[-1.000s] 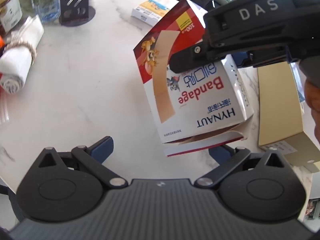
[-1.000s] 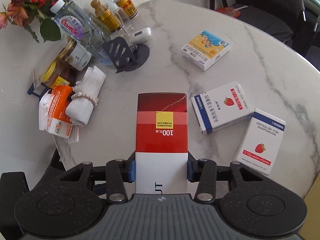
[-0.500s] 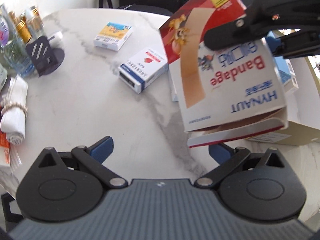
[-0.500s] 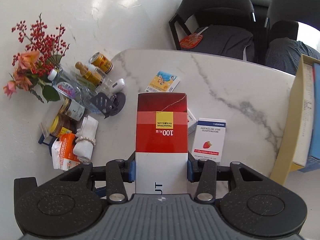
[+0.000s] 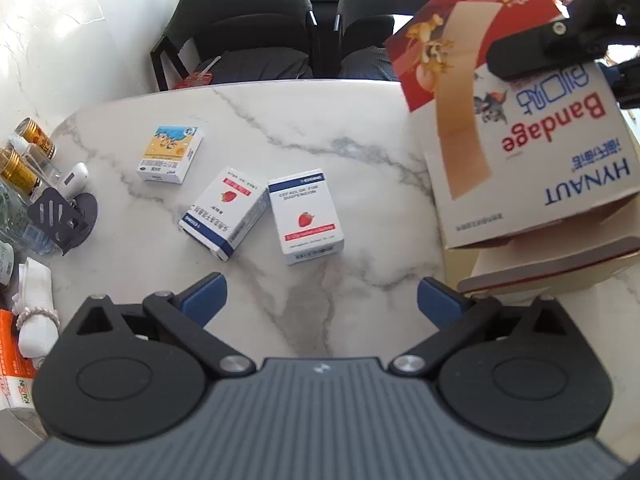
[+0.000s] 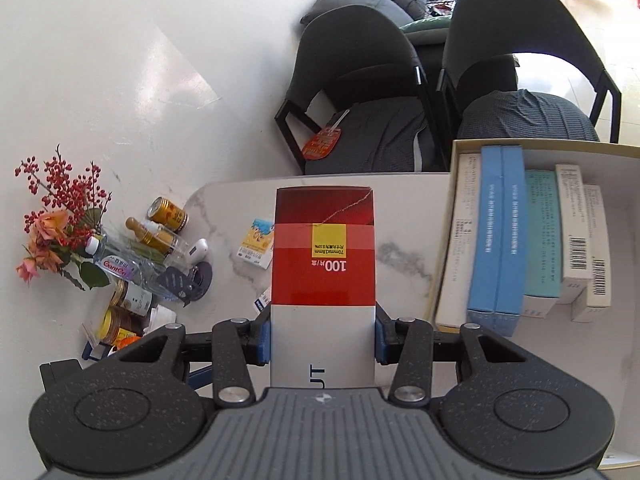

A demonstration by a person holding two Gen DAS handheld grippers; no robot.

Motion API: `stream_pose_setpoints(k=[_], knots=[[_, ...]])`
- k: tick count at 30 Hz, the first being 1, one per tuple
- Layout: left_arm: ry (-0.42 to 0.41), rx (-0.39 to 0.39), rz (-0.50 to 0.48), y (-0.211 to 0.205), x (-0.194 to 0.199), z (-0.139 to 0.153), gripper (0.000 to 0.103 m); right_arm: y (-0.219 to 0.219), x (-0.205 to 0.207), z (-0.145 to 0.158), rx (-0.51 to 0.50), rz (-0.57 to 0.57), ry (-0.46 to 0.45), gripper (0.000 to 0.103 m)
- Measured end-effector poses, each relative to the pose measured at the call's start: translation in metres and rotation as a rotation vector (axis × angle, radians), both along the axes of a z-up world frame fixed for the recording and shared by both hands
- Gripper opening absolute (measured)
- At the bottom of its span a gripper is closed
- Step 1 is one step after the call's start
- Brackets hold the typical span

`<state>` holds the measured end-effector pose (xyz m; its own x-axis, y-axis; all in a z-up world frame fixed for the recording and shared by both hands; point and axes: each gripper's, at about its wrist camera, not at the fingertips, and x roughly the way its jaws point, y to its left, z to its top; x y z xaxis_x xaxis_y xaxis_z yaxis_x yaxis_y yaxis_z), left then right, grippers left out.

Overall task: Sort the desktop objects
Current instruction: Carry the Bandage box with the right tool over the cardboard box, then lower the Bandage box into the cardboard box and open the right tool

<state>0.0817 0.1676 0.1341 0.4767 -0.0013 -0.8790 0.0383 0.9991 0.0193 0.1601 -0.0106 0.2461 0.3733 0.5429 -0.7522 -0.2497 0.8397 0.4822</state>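
My right gripper (image 6: 323, 338) is shut on a red and white bandage box (image 6: 323, 264), held up in the air with its red end pointing away. The left wrist view shows that same bandage box (image 5: 520, 136) high at the right, clamped by the other tool's black fingers (image 5: 532, 54). My left gripper (image 5: 322, 292) hangs open above the marble table (image 5: 320, 128) with nothing between its blue pads. Three small medicine boxes lie on the table: a yellow-blue one (image 5: 170, 154) and two strawberry boxes (image 5: 224, 212) (image 5: 306, 216).
An open cardboard tray (image 6: 452, 216) at the right holds several upright boxes (image 6: 496, 236). Bottles, jars, a flower vase (image 6: 60, 232), a black stand (image 5: 60, 216) and a rolled white cloth (image 5: 36, 312) crowd the table's left side. Two dark chairs (image 6: 360, 92) stand beyond the far edge.
Both grippers have risen and swung right. The bandage box moved up and to the right in the left view; the cardboard tray with its boxes has come into the right view.
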Motion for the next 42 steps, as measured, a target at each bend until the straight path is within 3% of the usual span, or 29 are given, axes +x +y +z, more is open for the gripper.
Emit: stream_pose_setpoints(k=[8,12,17,23,31,42], knots=[[0.018,-0.029,0.014,-0.006,0.0,-0.001,0.103,-0.083,0.006,0.007,-0.03,-0.175,-0.033,0.048],[0.035,-0.045,0.049,0.001,0.004,-0.007,0.103,-0.119,0.014,0.002,-0.133,-0.273,-0.059,0.048],[0.053,-0.057,0.087,0.007,0.009,-0.012,0.103,-0.14,0.029,-0.014,-0.278,-0.317,-0.068,0.048],[0.067,-0.057,0.103,0.009,0.011,-0.016,0.103,-0.132,0.057,-0.044,-0.45,-0.296,-0.057,0.048],[0.099,-0.065,0.149,0.021,0.002,-0.025,0.103,-0.116,0.088,-0.079,-0.583,-0.25,-0.023,0.048],[0.124,-0.069,0.189,0.033,-0.003,-0.033,0.103,-0.117,0.123,-0.109,-0.575,-0.258,0.017,0.048]])
